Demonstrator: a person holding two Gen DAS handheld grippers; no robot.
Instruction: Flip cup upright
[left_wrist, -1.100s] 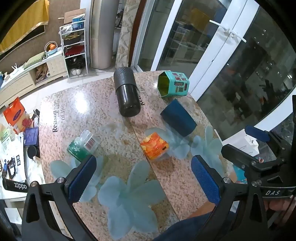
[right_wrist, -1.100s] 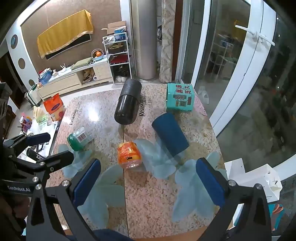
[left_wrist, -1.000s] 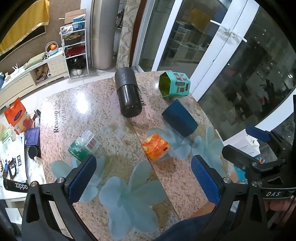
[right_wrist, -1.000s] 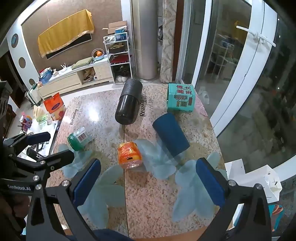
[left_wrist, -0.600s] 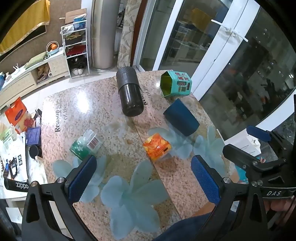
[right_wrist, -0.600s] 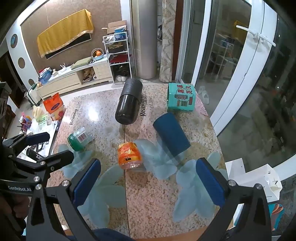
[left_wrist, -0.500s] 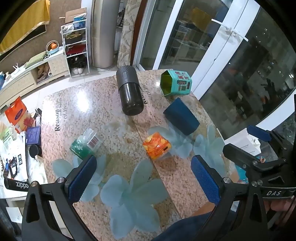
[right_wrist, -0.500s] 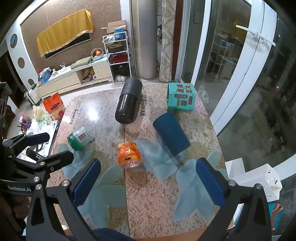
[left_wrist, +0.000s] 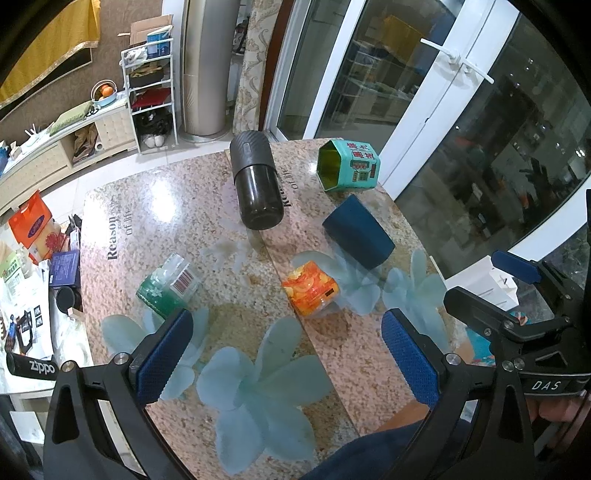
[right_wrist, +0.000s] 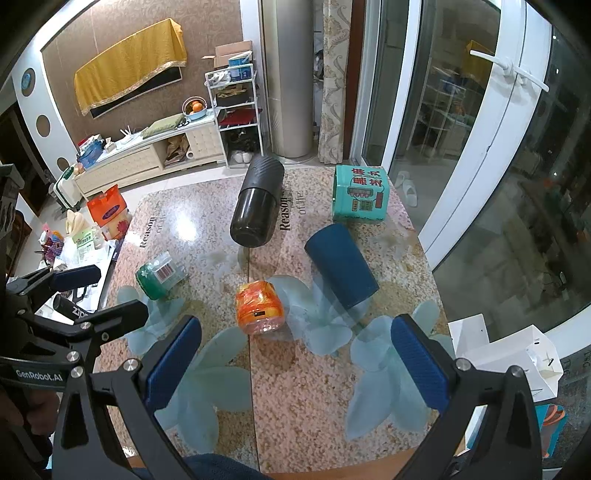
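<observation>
A dark blue cup (left_wrist: 357, 232) (right_wrist: 341, 270) lies on its side on the granite table (left_wrist: 155, 206) (right_wrist: 295, 387), right of centre, bottom end toward the far side. My left gripper (left_wrist: 286, 354) is open and empty, held above the table's near edge. My right gripper (right_wrist: 295, 363) is open and empty too, above the near edge, with the cup ahead and slightly right. Each gripper shows at the edge of the other's view.
A black cylinder (left_wrist: 256, 188) (right_wrist: 255, 205) lies at the back. A teal hexagonal tin (left_wrist: 349, 166) (right_wrist: 360, 194) lies at the far right. An orange jar (left_wrist: 311, 288) (right_wrist: 259, 306) and a green jar (left_wrist: 168, 284) (right_wrist: 158, 277) lie nearer. Glass doors stand right.
Both grippers stay open and have hardly moved; the left wrist view has drifted slightly, so the objects sit a little to the right in it.
</observation>
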